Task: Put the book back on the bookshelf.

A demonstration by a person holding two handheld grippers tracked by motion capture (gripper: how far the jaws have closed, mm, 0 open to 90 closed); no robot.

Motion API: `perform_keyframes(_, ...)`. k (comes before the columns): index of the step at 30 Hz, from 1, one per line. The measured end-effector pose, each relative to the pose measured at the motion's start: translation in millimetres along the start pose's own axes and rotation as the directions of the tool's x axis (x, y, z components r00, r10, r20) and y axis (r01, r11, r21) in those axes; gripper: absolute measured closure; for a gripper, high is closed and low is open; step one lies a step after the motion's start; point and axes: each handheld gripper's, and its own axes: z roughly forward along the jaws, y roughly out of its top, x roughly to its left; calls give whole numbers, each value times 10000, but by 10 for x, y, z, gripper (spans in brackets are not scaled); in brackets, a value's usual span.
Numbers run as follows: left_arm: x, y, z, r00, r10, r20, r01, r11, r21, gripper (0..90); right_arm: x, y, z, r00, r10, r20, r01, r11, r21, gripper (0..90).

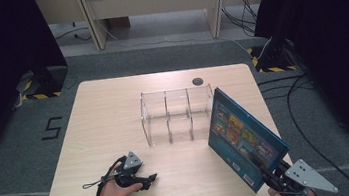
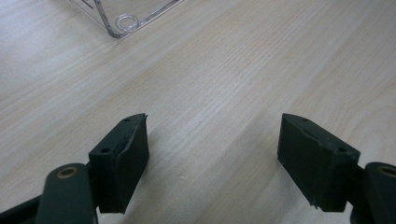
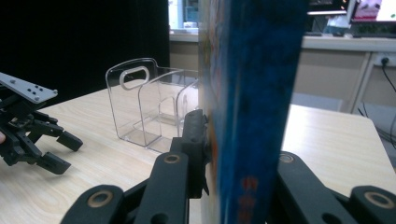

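The left hand-held gripper (image 1: 148, 180) rests on the table (image 1: 99, 117), jaws spread wide, nothing between them. The clear three-compartment organizer (image 1: 178, 115) stands mid-table, empty. The right hand-held gripper (image 1: 268, 176) clamps the blue book (image 1: 244, 137) upright beside it; its print is unreadable

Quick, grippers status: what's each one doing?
Left gripper: open, empty, low over the table.
Right gripper: shut on the blue book, held upright.
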Motion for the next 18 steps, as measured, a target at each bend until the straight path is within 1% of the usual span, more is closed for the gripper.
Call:
perform_keyframes(5,-3,-1,5,10000,91,-17,-91,10000,-1,231,-25,-1,57,9998,13,-179,-15,9999,-118,761)
perform_keyframes(7,-4,-3,8,9999,136,-27,-136,9999,-25,228,-36,2,76,9997,164,-200,-167,9997,-187,758)
perform_keyframes(10,-4,-3,9,9998,171,-38,-171,9999,-27,228,-50,7,106,9996,193,-227,-198,9996,-197,756)
perform_keyframes(12,-4,-4,10,9998,183,-41,-183,9998,-33,228,-51,8,126,9989,339,-338,-347,9991,-224,756)
perform_keyframes(15,-3,-4,12,9998,207,-54,-207,9998,-42,228,-47,8,161,9992,243,-307,-249,9995,-190,757)
perform_keyframes(18,-5,-4,13,9997,256,-55,-257,9997,-32,228,-46,0,192,9981,528,-327,-535,9983,-212,764)
